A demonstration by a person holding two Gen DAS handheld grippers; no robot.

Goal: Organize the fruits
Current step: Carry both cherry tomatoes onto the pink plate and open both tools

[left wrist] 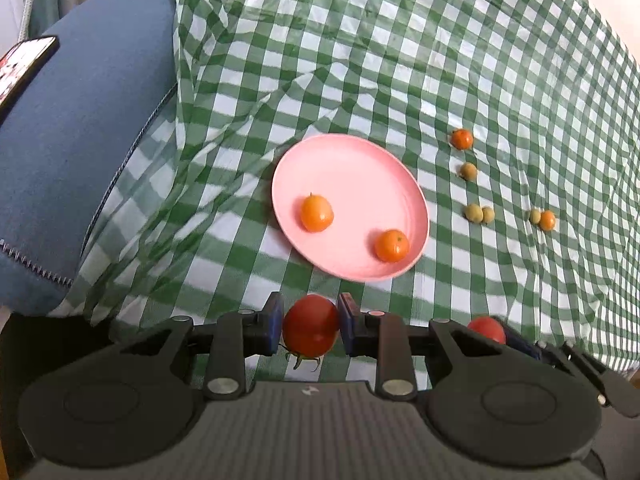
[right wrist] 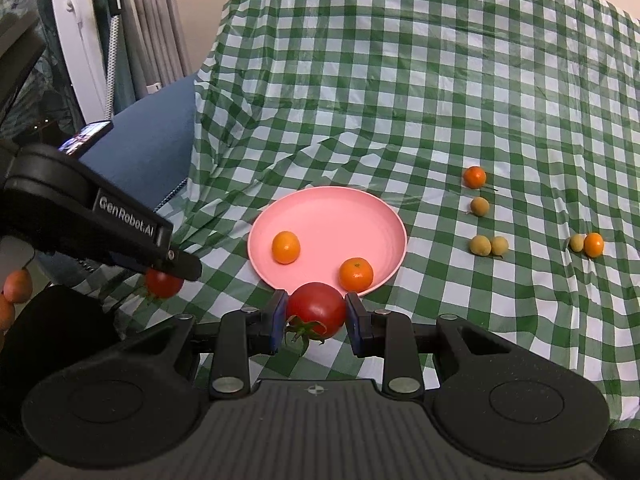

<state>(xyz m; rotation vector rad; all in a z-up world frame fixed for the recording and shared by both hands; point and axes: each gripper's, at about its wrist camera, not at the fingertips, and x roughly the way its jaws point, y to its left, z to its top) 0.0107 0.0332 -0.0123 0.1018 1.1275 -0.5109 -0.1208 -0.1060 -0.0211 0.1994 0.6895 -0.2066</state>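
The left tongs (left wrist: 310, 328) grip a red tomato (left wrist: 311, 326) between their blue pads, held just short of the pink plate (left wrist: 352, 176), and the right tongs (right wrist: 316, 316) clamp a second tomato (right wrist: 316, 310) at the plate's near rim. Two oranges (left wrist: 316, 213) lie apart on the plate. On the green checked cloth (left wrist: 360, 60) to its right lie two more small oranges (left wrist: 462, 139) and four greenish-brown fruits (left wrist: 473, 213).

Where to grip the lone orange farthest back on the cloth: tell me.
Grip the lone orange across its round middle, coming from above. It sits free on the checkered cloth, with the brownish fruit just in front of it, so close the fingers left to right.
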